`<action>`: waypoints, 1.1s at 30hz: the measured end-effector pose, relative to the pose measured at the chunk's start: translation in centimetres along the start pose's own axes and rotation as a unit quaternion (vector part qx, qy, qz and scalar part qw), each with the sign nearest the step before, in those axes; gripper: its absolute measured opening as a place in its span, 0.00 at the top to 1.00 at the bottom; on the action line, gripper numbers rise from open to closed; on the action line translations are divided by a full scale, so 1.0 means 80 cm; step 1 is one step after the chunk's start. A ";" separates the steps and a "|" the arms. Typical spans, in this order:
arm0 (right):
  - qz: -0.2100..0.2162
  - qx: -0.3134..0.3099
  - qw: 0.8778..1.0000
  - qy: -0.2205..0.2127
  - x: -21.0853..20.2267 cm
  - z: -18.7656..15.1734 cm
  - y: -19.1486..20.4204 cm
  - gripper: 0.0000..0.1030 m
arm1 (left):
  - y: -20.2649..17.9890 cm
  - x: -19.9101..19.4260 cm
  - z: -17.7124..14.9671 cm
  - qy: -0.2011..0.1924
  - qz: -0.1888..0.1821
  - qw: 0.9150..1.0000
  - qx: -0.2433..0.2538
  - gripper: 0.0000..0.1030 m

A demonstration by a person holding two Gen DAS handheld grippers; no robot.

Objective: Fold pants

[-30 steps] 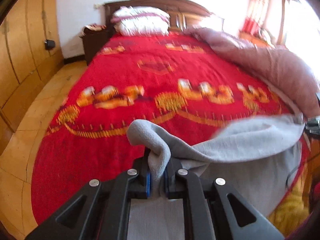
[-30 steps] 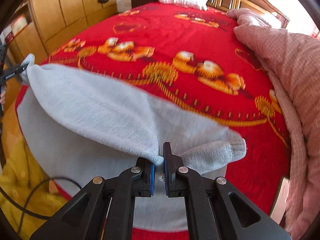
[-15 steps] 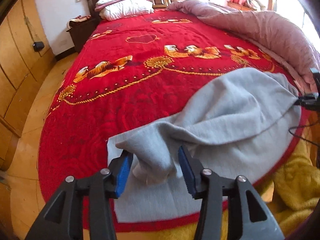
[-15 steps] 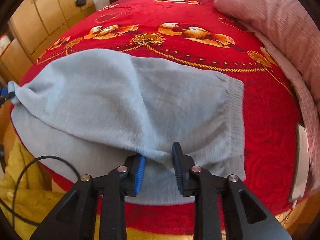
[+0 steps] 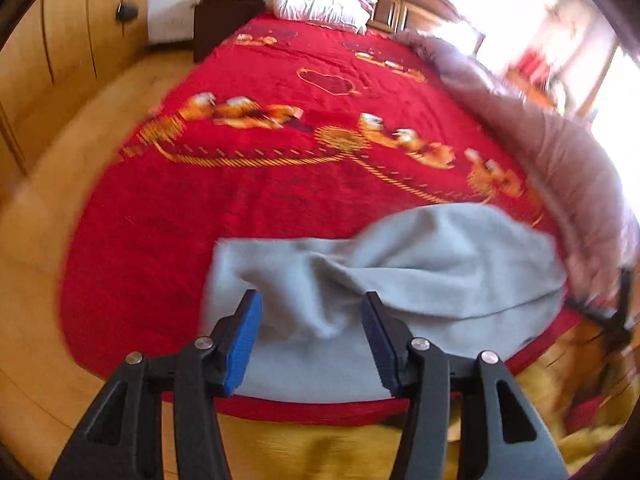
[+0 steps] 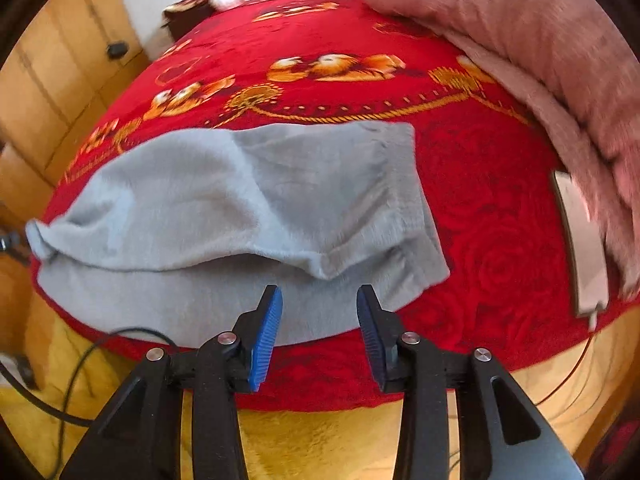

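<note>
The left claw (image 5: 311,340) stands wide, its jaws having just been opening. A ridge of the grey pants (image 5: 400,280) shows between the blue pads (image 5: 240,344), but they do not press it: the cloth lies loose on the bed (image 5: 260,184). The pants lie across the near end of the red bedspread, one layer folded over another.

On this left side the upper layer is bunched into a raised wrinkle instead of lying flat. If the next fold is laid over it, the crease would likely be locked in and the stack would come out lumpy. An open jaw drawn away low could also snag that ridge and drag the layer out of line.

Seen from the right wrist, the upper layer stops short of the lower one's near edge, so the halves are not matched. Folding again from here would probably carry the offset along.

The pants' near edge lies close to the bed's edge, above a yellow blanket (image 6: 320,440) and a cable (image 6: 72,372). A careless tug toward the person could slide the pants off.

The right claw (image 6: 320,320) is also open, jaws just parted, nothing between them, the waistband corner (image 6: 328,264) just beyond its tips.
</note>
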State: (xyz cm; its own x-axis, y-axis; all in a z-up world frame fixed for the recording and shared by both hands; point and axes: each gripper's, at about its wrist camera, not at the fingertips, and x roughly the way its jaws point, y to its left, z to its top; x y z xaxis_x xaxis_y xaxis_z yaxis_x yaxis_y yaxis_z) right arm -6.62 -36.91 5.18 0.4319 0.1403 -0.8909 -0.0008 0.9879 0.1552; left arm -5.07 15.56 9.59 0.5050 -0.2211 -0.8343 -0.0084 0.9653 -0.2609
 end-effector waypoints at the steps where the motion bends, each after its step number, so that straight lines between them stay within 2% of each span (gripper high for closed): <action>1: 0.002 0.012 1.000 0.002 -0.001 0.000 -0.004 0.61 | -0.003 0.005 -0.003 0.000 -0.012 1.000 -0.016 0.47; 3: 0.001 0.039 0.999 0.003 -0.003 -0.001 -0.013 0.61 | -0.008 0.017 -0.011 0.000 -0.033 0.998 -0.047 0.47; 6: 0.012 0.068 0.998 -0.010 -0.006 -0.002 -0.023 0.61 | -0.015 0.041 -0.019 -0.001 -0.036 0.996 -0.079 0.47; 9: 0.034 0.107 0.993 -0.022 -0.001 0.003 -0.032 0.61 | -0.017 0.057 -0.020 0.001 -0.060 0.991 -0.117 0.47; 11: 0.043 0.134 0.990 -0.021 0.009 0.008 -0.038 0.60 | -0.020 0.063 -0.018 0.003 -0.063 0.990 -0.127 0.47; 18: 0.069 0.199 0.977 -0.025 0.038 0.011 -0.047 0.60 | -0.025 0.074 -0.015 0.003 -0.040 0.989 -0.139 0.47; 26: 0.070 0.215 0.974 -0.022 0.049 0.016 -0.054 0.60 | -0.022 0.086 -0.006 0.005 -0.026 0.988 -0.154 0.48; 28: 0.070 0.217 0.973 -0.026 0.048 0.018 -0.058 0.60 | -0.016 0.091 -0.005 0.007 -0.028 0.984 -0.176 0.55; 30: 0.071 0.219 0.973 -0.028 0.047 0.021 -0.059 0.60 | -0.010 0.095 -0.004 0.007 -0.027 0.981 -0.190 0.83; 33: 0.074 0.218 0.973 -0.029 0.047 0.028 -0.062 0.60 | -0.006 0.092 -0.002 0.003 -0.027 0.981 -0.192 0.95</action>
State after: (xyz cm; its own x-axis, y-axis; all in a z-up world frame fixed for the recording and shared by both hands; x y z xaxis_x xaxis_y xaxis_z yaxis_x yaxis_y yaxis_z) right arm -2.97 -41.43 2.04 0.5068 0.2623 -0.8212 0.3107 0.8330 0.4578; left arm -1.45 13.46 3.51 0.5089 -0.2723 -0.8166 -0.3064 0.8292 -0.4675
